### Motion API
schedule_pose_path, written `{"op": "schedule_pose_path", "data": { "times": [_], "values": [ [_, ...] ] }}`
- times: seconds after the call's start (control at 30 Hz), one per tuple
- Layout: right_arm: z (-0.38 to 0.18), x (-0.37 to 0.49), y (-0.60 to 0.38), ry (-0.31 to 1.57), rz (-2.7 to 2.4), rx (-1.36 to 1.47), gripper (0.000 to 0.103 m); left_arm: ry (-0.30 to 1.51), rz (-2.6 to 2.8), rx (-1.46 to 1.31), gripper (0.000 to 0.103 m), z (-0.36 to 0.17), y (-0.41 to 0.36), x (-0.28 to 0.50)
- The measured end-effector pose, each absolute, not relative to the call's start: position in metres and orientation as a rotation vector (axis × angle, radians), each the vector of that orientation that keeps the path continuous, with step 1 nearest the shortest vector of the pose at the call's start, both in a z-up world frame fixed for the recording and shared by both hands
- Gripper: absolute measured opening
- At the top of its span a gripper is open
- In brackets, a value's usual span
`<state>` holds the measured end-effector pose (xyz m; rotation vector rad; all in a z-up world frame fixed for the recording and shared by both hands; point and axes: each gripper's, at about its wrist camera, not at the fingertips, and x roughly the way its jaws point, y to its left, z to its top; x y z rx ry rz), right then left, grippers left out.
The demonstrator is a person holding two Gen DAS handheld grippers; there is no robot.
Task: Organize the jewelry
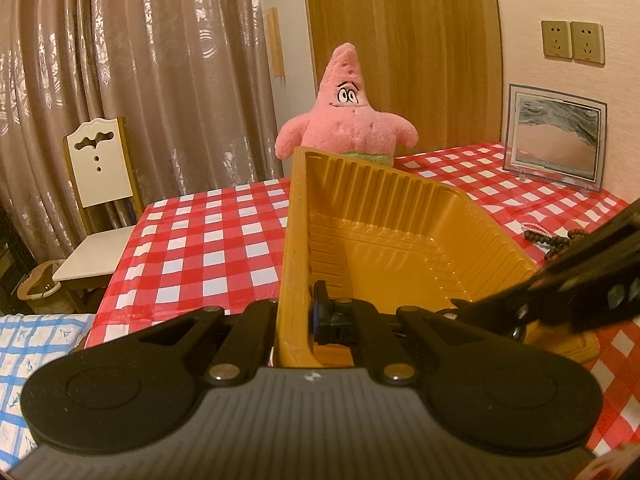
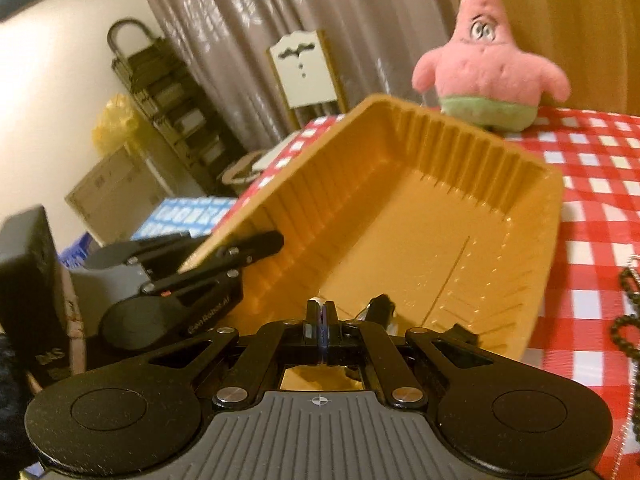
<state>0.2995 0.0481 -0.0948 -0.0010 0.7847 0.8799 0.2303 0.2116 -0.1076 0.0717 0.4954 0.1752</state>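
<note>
- The yellow tray (image 1: 400, 232) is a long plastic box with ribbed walls. I can see its floor, and nothing lies on the part that shows.
- The tray is tipped up, not flat. Its long way runs from me toward the pink star toy (image 1: 348, 120) at the back of the table (image 1: 208, 240).
- My left gripper (image 1: 296, 320) comes in low from the near end. Its fingers are squeezed onto the tray's left wall, one finger inside (image 1: 324, 316) and one outside.
- My right gripper (image 2: 322, 320) reaches in over the near edge of the tray. Its two fingers are pressed close together. Something small and pale (image 2: 318, 301) peeks out at their tips, but I cannot tell what it is.
- In the right camera, my left gripper sits at the tray's left side, clamped on the wall.
- Dark bead strings (image 1: 548, 240) lie on the red and white checked cloth, to the right of the tray and apart from it.
- A white chair (image 1: 100, 184) stands at the table's left. A picture frame (image 1: 556, 140) stands at the back right, by the wall.
</note>
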Motion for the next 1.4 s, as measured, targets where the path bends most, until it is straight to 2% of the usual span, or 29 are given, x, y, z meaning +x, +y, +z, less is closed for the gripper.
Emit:
{"op": "schedule_pose_path", "data": {
  "times": [0.3,0.4,0.47,0.8,0.9,0.97,1.1,1.4],
  "values": [
    [-0.092,0.303,0.042,0.775,0.847,-0.014,0.004,0.499,0.176,0.071,0.002,-0.108,0.212,0.231],
    [-0.082,0.295,0.033,0.750,0.823,-0.027,0.014,0.502,0.175,0.069,0.002,-0.109,0.213,0.232],
    [-0.076,0.290,0.022,0.730,0.810,-0.020,0.029,0.501,0.175,0.069,0.002,-0.109,0.213,0.232],
    [-0.066,0.269,-0.057,0.713,0.605,0.016,0.041,0.499,0.174,0.071,0.002,-0.109,0.213,0.233],
    [-0.074,0.267,-0.088,0.737,0.501,0.023,0.053,0.499,0.175,0.073,0.002,-0.109,0.213,0.233],
    [-0.079,0.267,-0.107,0.750,0.426,0.032,0.068,0.500,0.174,0.072,0.002,-0.108,0.213,0.233],
    [-0.091,0.274,-0.140,0.779,0.295,0.037,0.076,0.501,0.173,0.077,0.002,-0.107,0.212,0.234],
    [-0.114,0.293,-0.168,0.820,0.248,0.024,0.078,0.502,0.173,0.078,0.002,-0.108,0.212,0.233]
  ]
}}
